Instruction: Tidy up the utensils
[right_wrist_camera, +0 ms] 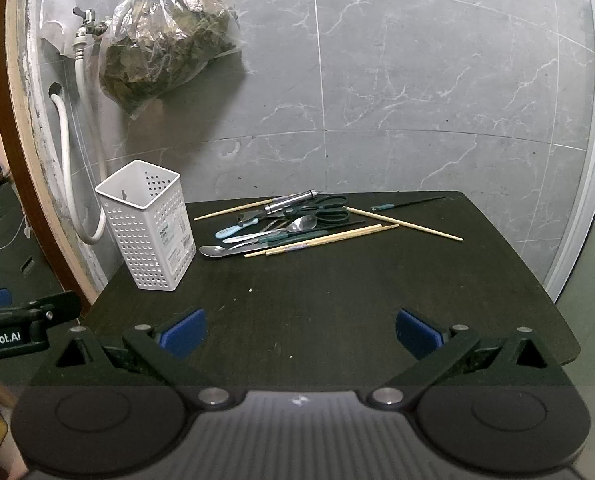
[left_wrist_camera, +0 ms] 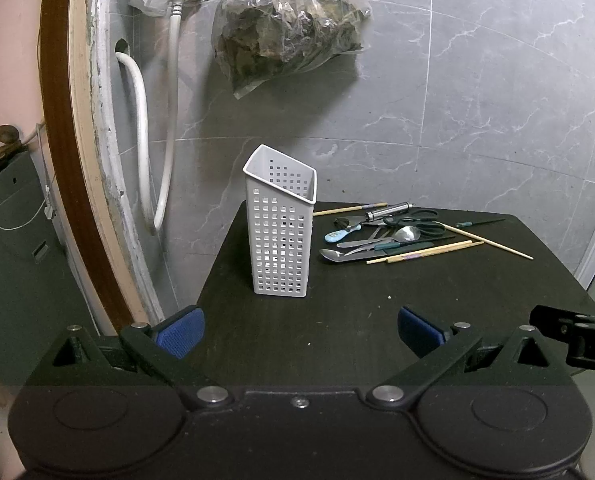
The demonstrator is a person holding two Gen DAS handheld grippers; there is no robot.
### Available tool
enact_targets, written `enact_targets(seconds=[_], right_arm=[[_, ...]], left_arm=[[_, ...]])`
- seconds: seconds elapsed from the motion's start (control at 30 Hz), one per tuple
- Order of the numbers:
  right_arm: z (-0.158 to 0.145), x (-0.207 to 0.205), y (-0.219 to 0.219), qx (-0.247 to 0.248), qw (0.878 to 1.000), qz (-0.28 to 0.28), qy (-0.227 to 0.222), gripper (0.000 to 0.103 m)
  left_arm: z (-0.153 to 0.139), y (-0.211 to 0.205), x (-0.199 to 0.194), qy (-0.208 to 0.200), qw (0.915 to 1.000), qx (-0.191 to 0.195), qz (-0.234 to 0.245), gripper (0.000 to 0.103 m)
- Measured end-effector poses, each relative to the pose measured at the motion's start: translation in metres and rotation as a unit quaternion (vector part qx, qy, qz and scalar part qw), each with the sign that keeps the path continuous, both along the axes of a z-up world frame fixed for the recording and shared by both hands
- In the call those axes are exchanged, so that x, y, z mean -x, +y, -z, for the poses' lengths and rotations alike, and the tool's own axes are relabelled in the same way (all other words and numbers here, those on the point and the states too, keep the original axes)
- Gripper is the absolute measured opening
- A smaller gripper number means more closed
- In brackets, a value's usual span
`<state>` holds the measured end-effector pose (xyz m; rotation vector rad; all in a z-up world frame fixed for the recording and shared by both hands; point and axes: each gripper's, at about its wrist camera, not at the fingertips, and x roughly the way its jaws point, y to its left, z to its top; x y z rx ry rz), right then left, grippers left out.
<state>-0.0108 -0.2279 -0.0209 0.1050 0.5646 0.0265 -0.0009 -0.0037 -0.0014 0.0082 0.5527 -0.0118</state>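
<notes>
While your left gripper (left_wrist_camera: 299, 334) and right gripper (right_wrist_camera: 300, 334) both hover over the near edge of the dark wooden tabletop (right_wrist_camera: 337, 292), each has its blue-padded fingers spread wide with nothing between them. Ahead on your left stands the white perforated plastic utensil holder (right_wrist_camera: 149, 226), upright and empty. Just beside it, toward the far edge, lies a loose heap of utensils (right_wrist_camera: 293, 226): metal spoons, black-handled scissors (right_wrist_camera: 325, 208) and pale bamboo chopsticks (right_wrist_camera: 403, 223). Behind, a clear plastic bag (right_wrist_camera: 169, 36) hangs on the grey marble wall.

holder label (right_wrist_camera: 174, 236) unreadable, piled utensils (right_wrist_camera: 281, 229) overlapping
</notes>
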Motion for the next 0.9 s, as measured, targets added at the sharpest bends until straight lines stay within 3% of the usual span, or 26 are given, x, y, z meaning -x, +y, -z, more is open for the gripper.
enact_targets(seconds=[0.9], right_arm=[[0.0034, -0.0076, 0.0051, 0.004, 1.0, -0.001, 0.007, 0.103]], left_arm=[[0.0063, 0.0064, -0.0066, 0.008, 0.9999, 0.009, -0.001, 0.102]])
